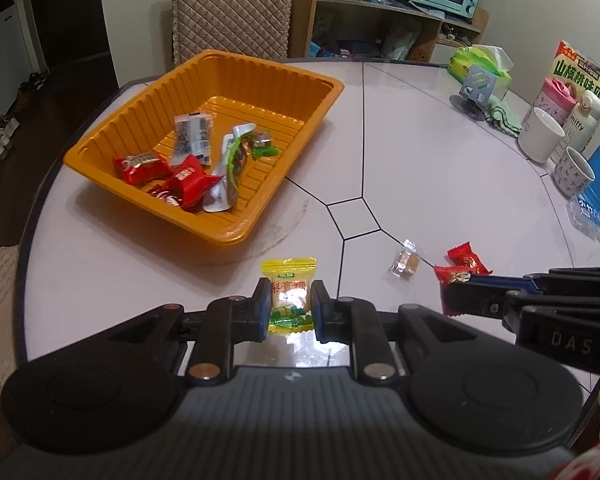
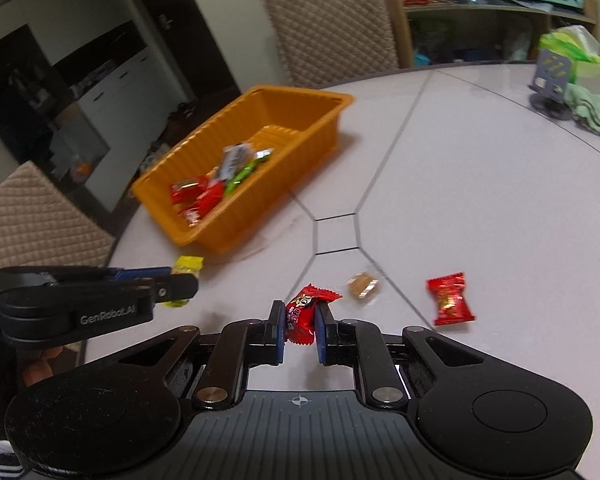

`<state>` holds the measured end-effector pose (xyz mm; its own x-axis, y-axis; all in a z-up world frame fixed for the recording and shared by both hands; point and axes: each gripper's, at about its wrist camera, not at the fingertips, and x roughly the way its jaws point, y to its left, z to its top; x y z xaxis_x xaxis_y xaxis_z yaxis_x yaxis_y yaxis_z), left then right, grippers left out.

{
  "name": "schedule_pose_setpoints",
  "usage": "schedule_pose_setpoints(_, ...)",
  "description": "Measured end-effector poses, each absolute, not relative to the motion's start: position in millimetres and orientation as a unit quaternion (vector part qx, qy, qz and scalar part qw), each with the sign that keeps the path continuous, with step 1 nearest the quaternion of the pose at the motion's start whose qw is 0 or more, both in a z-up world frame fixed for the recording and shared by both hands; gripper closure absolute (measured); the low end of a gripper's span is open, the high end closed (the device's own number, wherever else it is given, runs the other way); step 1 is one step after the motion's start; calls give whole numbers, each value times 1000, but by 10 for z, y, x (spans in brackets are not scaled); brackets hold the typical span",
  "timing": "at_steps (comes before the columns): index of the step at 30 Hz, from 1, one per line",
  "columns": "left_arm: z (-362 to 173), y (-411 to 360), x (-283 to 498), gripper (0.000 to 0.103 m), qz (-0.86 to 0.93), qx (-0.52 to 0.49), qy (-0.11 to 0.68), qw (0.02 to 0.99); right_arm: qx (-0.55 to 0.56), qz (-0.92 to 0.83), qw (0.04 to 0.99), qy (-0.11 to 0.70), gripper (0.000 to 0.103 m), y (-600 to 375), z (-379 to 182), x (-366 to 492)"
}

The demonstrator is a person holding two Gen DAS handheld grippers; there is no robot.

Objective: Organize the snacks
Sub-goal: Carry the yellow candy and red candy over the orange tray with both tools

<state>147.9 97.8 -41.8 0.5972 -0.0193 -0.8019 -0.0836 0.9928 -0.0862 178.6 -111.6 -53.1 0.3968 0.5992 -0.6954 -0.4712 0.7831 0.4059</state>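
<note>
Two sweets are being held at once, one in each set of tongs. Far to the left, near the left edge of the worktop [image 1: 420,128], sits the orange tray [image 1: 236,68], and it already has some red, silver and green snack packs in it. Just in front of the tray's near corner, the left tongs [image 1: 290,304] are squeezed shut on a yellow candy [image 1: 289,280], with one pad on each side of the wrapper. The candy looks low, close to the worktop, but I cannot tell if it is lifted off yet. Next, nearer the middle, a small clear-wrapped sweet [image 1: 405,262] lies loose on the worktop, touching nothing. To the right of that, the right tongs [image 2: 299,326] are shut on a red candy [image 2: 302,314], gripping it around its middle. Further right, another red candy [image 2: 449,299] lies alone, close to the near edge. Along the far right edge stand cups [image 1: 540,140], a snack box [image 1: 584,76] and a tissue pack [image 1: 480,62], well away from the sweets. I think this is the picking-up step, and both grabs look done. Next, I think both sweets need to be carried over the tray wall and let go inside. The loose two come after that.
</note>
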Motion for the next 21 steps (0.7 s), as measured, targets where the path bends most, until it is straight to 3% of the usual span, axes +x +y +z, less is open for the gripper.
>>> schedule_pose_setpoints(21, -60, 1586, 1495, 85, 64, -67, 420, 903, 53, 392, 821, 412, 88, -399, -208, 1995)
